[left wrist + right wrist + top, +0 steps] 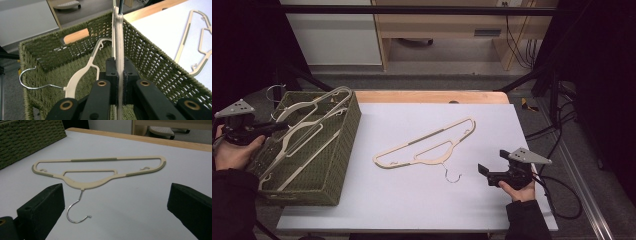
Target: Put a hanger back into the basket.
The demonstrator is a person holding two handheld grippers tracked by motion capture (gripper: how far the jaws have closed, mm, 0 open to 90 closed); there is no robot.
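Left gripper (120,85) clamped on a hanger (119,47) edge-on to lift it from the basket (160,65); right gripper (115,202) apart facing the flat hanger (100,173), ready.

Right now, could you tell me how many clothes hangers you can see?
3. One beige hanger lies flat on the white table top, one hanger is clamped in the left gripper over the green wicker basket, and another rests inside it. More may be hidden.

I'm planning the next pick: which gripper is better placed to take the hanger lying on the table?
The right gripper: its jaws stand open, empty, facing the flat hanger and its hook. The left gripper is clamped on another hanger over the basket.
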